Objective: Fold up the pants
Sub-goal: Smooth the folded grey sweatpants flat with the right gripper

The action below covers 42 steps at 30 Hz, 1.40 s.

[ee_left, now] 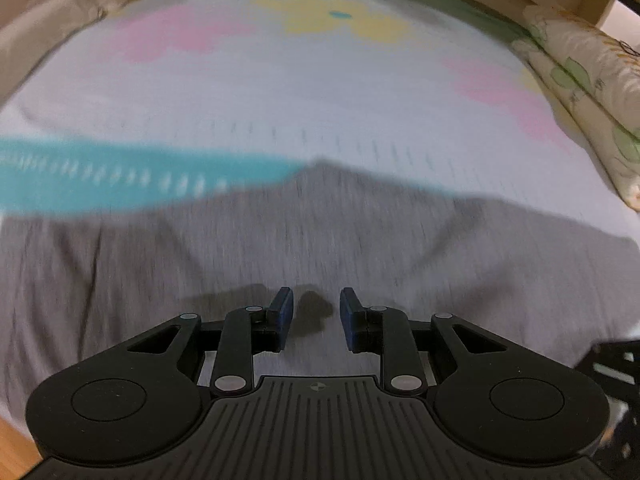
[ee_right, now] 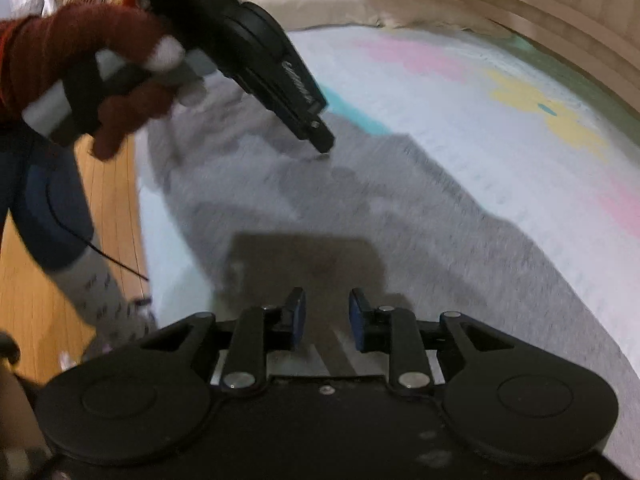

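Note:
Grey pants [ee_left: 280,248] lie spread flat on a white bed sheet [ee_left: 320,88] printed with pink and yellow flowers. My left gripper [ee_left: 316,302] hovers over the grey cloth, open, with nothing between its blue pads. In the right wrist view the pants [ee_right: 380,208] run diagonally from the bed's near edge toward the right. My right gripper [ee_right: 327,302] is open above them, its jaws empty, and casts a dark shadow on the cloth. The left gripper [ee_right: 322,144] comes down from the upper left, its tip just above the fabric, held by a hand in a red-brown glove [ee_right: 80,48].
A teal band [ee_left: 120,178] of the sheet print shows beyond the pants. A folded floral quilt [ee_left: 580,80] lies along the right edge of the bed. Wooden floor [ee_right: 112,208] and the person's leg and sock [ee_right: 92,292] are left of the bed. A wooden frame [ee_right: 560,4] lines the far side.

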Each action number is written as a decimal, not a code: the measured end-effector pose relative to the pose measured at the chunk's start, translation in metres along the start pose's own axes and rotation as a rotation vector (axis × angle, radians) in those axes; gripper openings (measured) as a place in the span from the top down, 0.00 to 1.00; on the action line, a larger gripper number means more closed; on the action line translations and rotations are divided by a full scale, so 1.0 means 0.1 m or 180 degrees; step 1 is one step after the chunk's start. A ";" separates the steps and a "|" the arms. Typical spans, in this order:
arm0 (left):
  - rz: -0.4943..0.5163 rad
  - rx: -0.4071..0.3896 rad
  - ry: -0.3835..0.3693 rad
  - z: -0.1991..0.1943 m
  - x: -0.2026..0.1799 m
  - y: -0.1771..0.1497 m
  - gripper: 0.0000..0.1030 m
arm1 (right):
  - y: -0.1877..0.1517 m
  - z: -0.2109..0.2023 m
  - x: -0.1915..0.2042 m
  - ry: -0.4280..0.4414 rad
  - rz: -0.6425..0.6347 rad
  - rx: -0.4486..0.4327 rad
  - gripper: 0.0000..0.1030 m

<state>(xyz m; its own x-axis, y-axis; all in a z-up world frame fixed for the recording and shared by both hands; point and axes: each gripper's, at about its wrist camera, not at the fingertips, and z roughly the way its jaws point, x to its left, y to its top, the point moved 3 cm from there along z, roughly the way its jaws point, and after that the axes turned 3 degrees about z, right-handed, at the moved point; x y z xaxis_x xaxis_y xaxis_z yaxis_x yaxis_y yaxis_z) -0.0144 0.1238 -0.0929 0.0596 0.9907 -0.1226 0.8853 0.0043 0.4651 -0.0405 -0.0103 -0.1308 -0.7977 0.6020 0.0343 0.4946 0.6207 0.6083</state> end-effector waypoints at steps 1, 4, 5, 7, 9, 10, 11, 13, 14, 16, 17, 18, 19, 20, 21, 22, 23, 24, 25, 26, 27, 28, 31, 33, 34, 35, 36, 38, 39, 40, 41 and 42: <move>0.0017 0.0025 -0.0027 0.00 -0.02 -0.06 0.76 | -0.04 0.00 0.03 -0.0040 -0.0044 0.0028 0.74; 0.0103 0.0050 -0.0054 -0.04 -0.08 -0.21 0.76 | -0.15 0.02 0.08 -0.0135 -0.0152 0.0119 0.72; 0.0115 0.0059 -0.0055 -0.04 -0.10 -0.26 0.76 | -0.17 0.04 0.09 -0.0169 -0.0190 0.0147 0.71; 0.0110 0.0104 -0.0067 -0.02 -0.09 -0.31 0.76 | -0.25 0.03 0.10 -0.0234 -0.0245 0.0177 0.68; 0.0079 0.0143 -0.0075 0.02 -0.08 -0.33 0.76 | -0.29 0.04 0.09 -0.0290 -0.0286 0.0167 0.67; 0.0070 0.0143 -0.0069 0.03 -0.07 -0.34 0.76 | -0.29 0.06 0.08 -0.0321 -0.0302 0.0148 0.65; 0.0063 0.0134 -0.0062 0.03 -0.06 -0.33 0.76 | -0.27 0.07 0.07 -0.0350 -0.0314 0.0126 0.64; 0.0059 0.0108 -0.0057 0.03 -0.06 -0.32 0.76 | -0.25 0.09 0.06 -0.0439 -0.0309 0.0066 0.64; 0.0058 0.0089 -0.0054 0.02 -0.06 -0.31 0.76 | -0.26 0.10 0.05 -0.0489 -0.0301 0.0038 0.66; 0.0059 0.0036 -0.0058 -0.02 -0.07 -0.29 0.76 | -0.25 0.11 0.02 -0.0471 -0.0274 0.0002 0.94; 0.0061 0.0003 -0.0066 -0.04 -0.07 -0.29 0.76 | -0.23 0.10 -0.01 -0.0425 -0.0232 0.0009 0.95; 0.0063 -0.0038 -0.0077 -0.07 -0.07 -0.28 0.76 | -0.21 0.06 -0.03 -0.0390 -0.0176 -0.0016 0.95; 0.0070 -0.0076 -0.0084 -0.10 -0.07 -0.28 0.76 | -0.20 -0.01 -0.05 -0.0314 -0.0095 -0.0043 0.95; 0.0087 -0.0110 -0.0082 -0.12 -0.07 -0.28 0.76 | -0.19 -0.09 -0.09 -0.0206 0.0021 -0.0070 0.95; 0.0110 -0.0130 -0.0078 -0.14 -0.07 -0.29 0.76 | -0.18 -0.18 -0.13 -0.0092 0.0140 -0.0101 0.95; 0.0136 -0.0133 -0.0069 -0.13 -0.07 -0.30 0.75 | -0.19 -0.24 -0.17 0.0017 0.0236 -0.0126 0.95; 0.0157 -0.0121 -0.0061 -0.12 -0.08 -0.31 0.75 | -0.21 -0.28 -0.21 0.0081 0.0304 -0.0149 0.95; 0.0185 -0.0090 -0.0052 -0.10 -0.09 -0.32 0.75 | -0.23 -0.28 -0.22 0.0089 0.0334 -0.0148 0.95; 0.0208 -0.0058 -0.0042 -0.08 -0.11 -0.34 0.75 | -0.25 -0.26 -0.21 0.0074 0.0329 -0.0123 0.95; 0.0232 -0.0030 -0.0036 -0.07 -0.12 -0.36 0.75 | -0.27 -0.21 -0.19 0.0066 0.0295 -0.0060 0.95; 0.0264 -0.0010 -0.0040 -0.06 -0.14 -0.38 0.75 | -0.29 -0.15 -0.17 0.0062 0.0249 0.0020 0.95; 0.0290 -0.0001 -0.0047 -0.05 -0.15 -0.39 0.75 | -0.32 -0.09 -0.13 0.0052 0.0179 0.0100 0.95; 0.0362 0.0075 -0.0050 -0.01 -0.18 -0.45 0.75 | -0.35 0.00 -0.03 0.0024 -0.0036 0.0216 0.93; 0.0391 0.0197 -0.0019 0.07 -0.17 -0.50 0.75 | -0.33 -0.01 -0.06 0.0070 0.0028 0.0217 0.93; 0.0408 0.0192 -0.0017 0.07 -0.17 -0.52 0.75 | -0.33 -0.02 -0.09 0.0097 0.0084 0.0209 0.93; 0.0436 0.0195 -0.0018 0.07 -0.18 -0.53 0.75 | -0.32 -0.03 -0.12 0.0122 0.0146 0.0197 0.92; 0.0450 0.0221 -0.0028 0.06 -0.18 -0.54 0.75 | -0.31 -0.04 -0.16 0.0153 0.0226 0.0185 0.91; 0.0415 0.0247 -0.0055 0.05 -0.15 -0.57 0.75 | -0.29 -0.11 -0.25 0.0246 0.0511 0.0128 0.86; 0.0396 0.0252 -0.0063 0.05 -0.14 -0.58 0.75 | -0.27 -0.15 -0.33 0.0295 0.0684 0.0062 0.86; 0.0385 0.0255 -0.0064 0.05 -0.14 -0.59 0.75 | -0.25 -0.19 -0.42 0.0333 0.0873 -0.0024 0.86; 0.0383 0.0255 -0.0059 0.04 -0.15 -0.60 0.74 | -0.24 -0.21 -0.48 0.0357 0.1050 -0.0095 0.82; 0.0390 0.0257 -0.0048 0.03 -0.16 -0.62 0.74 | -0.23 -0.23 -0.57 0.0364 0.1247 -0.0161 0.80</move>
<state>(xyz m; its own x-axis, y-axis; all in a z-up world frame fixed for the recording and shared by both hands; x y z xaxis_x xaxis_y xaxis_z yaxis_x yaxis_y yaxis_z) -0.0692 0.1077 -0.1227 0.1759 0.9809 -0.0827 0.9051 -0.1281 0.4055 -0.0139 -0.0704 -0.1285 -0.5869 0.7266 0.3572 0.7533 0.3283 0.5699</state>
